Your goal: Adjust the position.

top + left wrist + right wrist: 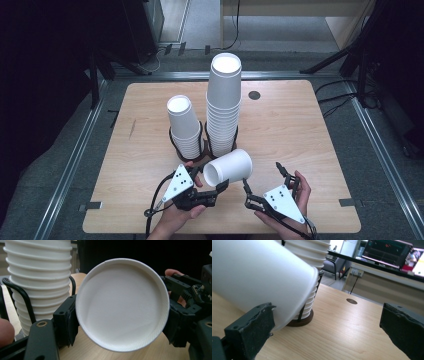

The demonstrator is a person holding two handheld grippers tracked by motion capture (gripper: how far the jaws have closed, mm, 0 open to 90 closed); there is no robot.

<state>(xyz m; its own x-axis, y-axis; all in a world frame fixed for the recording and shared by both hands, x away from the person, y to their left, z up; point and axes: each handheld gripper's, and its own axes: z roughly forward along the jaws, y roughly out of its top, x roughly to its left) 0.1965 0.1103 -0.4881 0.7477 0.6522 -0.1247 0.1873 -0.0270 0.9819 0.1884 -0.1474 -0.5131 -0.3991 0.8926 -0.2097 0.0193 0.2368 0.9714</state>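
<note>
Wooden table (pixel 150 150), short cup stack (pixel 183 125) left of tall stack (pixel 223 105). Left gripper (pixel 220 187) fingers clamped on single white cup (pixel 228 168), lying sideways before stacks. Right gripper (pixel 262 177) fingers spread wide, empty, beside cup.

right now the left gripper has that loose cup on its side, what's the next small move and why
Probably tip the cup upright, base up, and carry it over the shorter stack. The left gripper is shut on its rim, holding it sideways above the table, mouth toward the person. The right gripper has its jaws wide open just beside it, so the cup hangs on the left alone. Both stacks stand upside down.
</note>
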